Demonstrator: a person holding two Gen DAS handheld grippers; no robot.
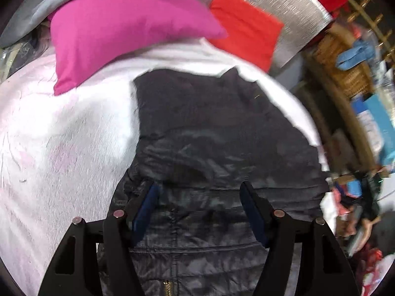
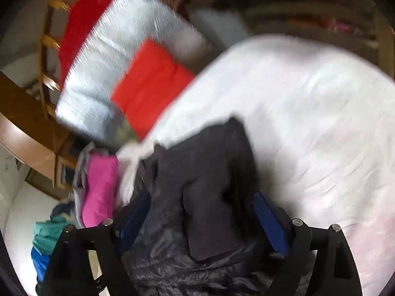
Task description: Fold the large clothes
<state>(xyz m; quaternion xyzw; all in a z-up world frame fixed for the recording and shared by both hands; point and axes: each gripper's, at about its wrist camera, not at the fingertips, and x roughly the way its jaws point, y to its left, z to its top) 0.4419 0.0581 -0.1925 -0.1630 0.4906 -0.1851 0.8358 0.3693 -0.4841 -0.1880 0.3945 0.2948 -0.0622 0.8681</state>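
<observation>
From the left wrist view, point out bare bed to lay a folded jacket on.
Bare white sheet lies left of the black quilted jacket, below the pink pillow. Crowded at the head: pink pillow and red pillow. Only a thin strip remains right of the jacket.

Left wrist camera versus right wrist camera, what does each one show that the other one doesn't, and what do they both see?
Only the left wrist view shows the jacket's gold zipper and the left gripper, open above the fabric. Only the right wrist view shows a teal and blue pile of clothes at lower left and the right gripper, open with jacket fabric lying between its blue pads. Both show the dark quilted jacket on the white bed sheet, the pink pillow, the red cushion and the silver cushion.
</observation>
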